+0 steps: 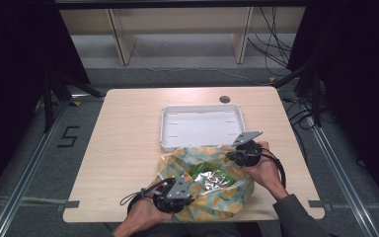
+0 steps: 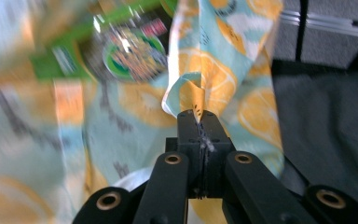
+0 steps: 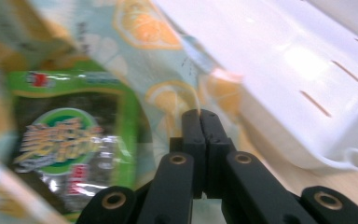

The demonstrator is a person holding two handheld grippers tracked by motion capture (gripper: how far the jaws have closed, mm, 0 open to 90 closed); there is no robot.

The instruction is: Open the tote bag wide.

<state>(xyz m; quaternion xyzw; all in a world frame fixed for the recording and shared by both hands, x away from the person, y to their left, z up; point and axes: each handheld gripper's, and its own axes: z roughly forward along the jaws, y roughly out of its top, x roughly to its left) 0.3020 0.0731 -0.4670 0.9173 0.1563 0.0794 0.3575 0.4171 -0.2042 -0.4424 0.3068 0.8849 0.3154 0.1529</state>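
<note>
Thin lemon-printed plastic, a bag (image 1: pixel 203 190), lay at the near edge of the worktop (image 1: pixel 123 143), just beside a white tray (image 1: pixel 201 127). The left tool (image 1: pixel 176 193) was clenched on the bag's near rim, a fold of film pinched between its jaws. The right tool (image 1: pixel 241 154) had its jaws closed on the far rim, beside the tray. Between them the mouth gaped over a green seaweed snack packet (image 1: pixel 211 177).

The risk, as I judged it, was the film slipping or tearing if the two pulled apart too hard, or the bag sliding off the near edge.

The worktop was pale wood with a cable hole (image 1: pixel 224 99); grey carpet, trailing cables and dark curtains lay around it.
</note>
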